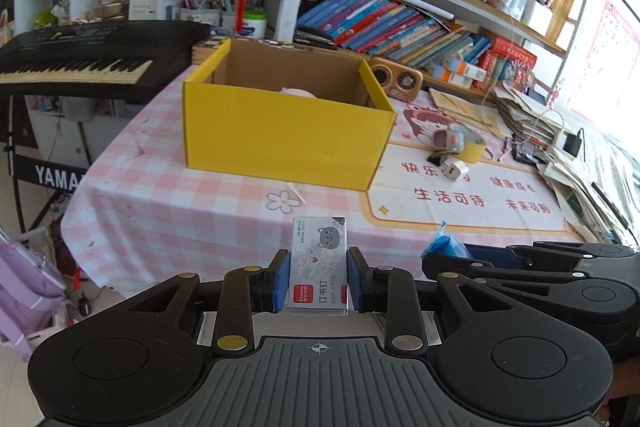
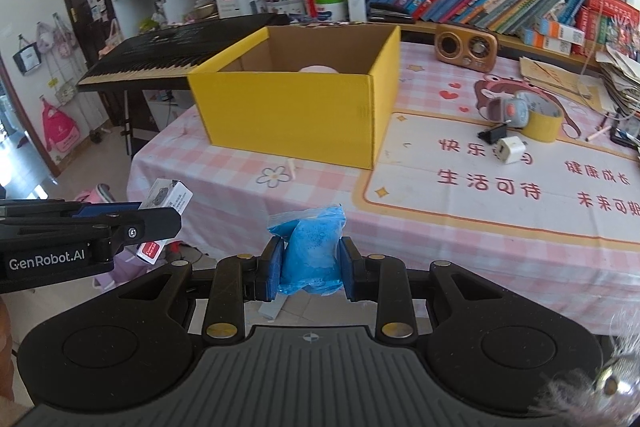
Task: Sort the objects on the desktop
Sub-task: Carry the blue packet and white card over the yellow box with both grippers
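My left gripper (image 1: 319,277) is shut on a small silver staple box (image 1: 319,259) with a grey cat picture, held in the air at the table's near edge. The box also shows in the right wrist view (image 2: 167,197). My right gripper (image 2: 307,263) is shut on a blue plastic bag (image 2: 310,247), just right of the left gripper; the bag's tip shows in the left wrist view (image 1: 444,245). An open yellow cardboard box (image 1: 286,135) (image 2: 296,111) stands ahead on the pink checked tablecloth, with a pale pink object inside.
Right of the box lie a yellow tape roll (image 2: 544,119), a grey-and-orange gadget (image 2: 508,109), a black clip (image 2: 493,134) and a white plug (image 2: 509,150). A wooden speaker (image 2: 466,49) stands behind. A keyboard (image 2: 160,57) is at left, paper stacks (image 1: 580,163) at right.
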Demonstrator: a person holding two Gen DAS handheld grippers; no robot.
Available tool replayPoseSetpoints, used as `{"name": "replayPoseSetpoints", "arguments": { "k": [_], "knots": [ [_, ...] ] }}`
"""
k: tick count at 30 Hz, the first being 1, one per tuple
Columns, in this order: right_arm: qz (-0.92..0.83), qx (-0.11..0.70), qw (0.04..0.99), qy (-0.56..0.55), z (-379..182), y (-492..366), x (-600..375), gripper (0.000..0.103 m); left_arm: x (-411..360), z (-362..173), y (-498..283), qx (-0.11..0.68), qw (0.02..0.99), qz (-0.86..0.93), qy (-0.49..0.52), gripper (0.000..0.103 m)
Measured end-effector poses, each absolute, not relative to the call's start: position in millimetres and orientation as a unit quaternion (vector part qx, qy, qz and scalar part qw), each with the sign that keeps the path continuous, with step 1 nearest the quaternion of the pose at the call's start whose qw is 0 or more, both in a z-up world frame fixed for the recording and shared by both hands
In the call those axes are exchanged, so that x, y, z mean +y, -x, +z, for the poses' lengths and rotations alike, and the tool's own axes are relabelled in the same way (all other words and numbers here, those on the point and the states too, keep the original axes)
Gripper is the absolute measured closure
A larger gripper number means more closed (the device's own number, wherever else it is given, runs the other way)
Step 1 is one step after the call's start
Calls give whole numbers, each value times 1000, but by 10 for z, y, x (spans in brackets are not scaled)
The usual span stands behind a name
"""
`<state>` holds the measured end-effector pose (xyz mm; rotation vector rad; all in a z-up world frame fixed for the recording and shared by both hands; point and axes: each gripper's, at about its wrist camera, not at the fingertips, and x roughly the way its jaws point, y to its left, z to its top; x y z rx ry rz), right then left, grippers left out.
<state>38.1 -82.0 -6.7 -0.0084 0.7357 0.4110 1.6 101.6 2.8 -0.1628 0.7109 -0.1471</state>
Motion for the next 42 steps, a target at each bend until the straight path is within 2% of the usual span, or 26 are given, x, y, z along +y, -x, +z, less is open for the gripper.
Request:
{"name": "replayPoseSetpoints", "arguments": {
  "k": [24,42],
  "knots": [
    [244,359,901,14,-58,-674,-644,76,1150,36,-238,348,933,-41,89,75],
    [280,295,914,10,397,-1625,-591,76,1211,447,-1090,286,954,-27,79,75]
  ]
}}
